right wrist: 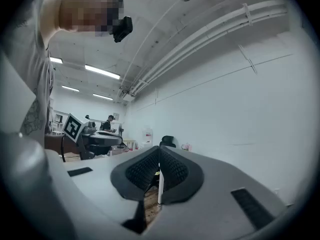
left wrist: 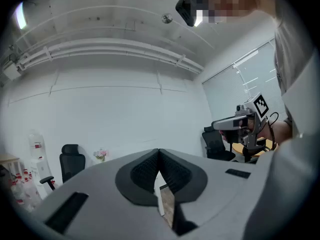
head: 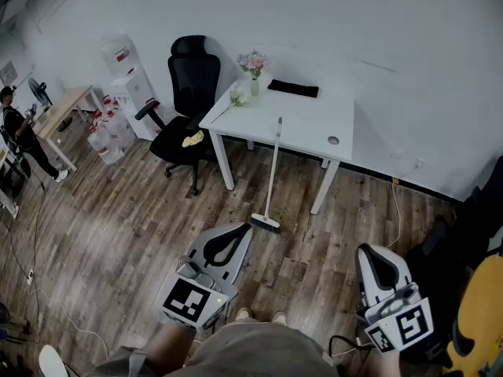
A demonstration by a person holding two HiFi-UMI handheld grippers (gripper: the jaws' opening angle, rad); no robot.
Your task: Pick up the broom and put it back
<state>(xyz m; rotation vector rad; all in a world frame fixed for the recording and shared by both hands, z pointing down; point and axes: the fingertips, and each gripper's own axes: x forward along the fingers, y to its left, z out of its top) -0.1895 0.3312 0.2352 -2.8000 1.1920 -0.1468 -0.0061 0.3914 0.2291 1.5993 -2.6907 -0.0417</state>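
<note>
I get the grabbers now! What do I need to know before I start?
Left gripper: shut, nothing in it.
Right gripper: shut, nothing in it.
Broom: its bristles are on the wood floor and its handle leans on the front edge of the white desk, ahead of both grippers and apart from them.
Done: I cannot tell whether the broom is already put back or not yet picked up.
Left: if it is not yet moved, probably step closer, open one gripper, take the handle and carry it to its place.
</note>
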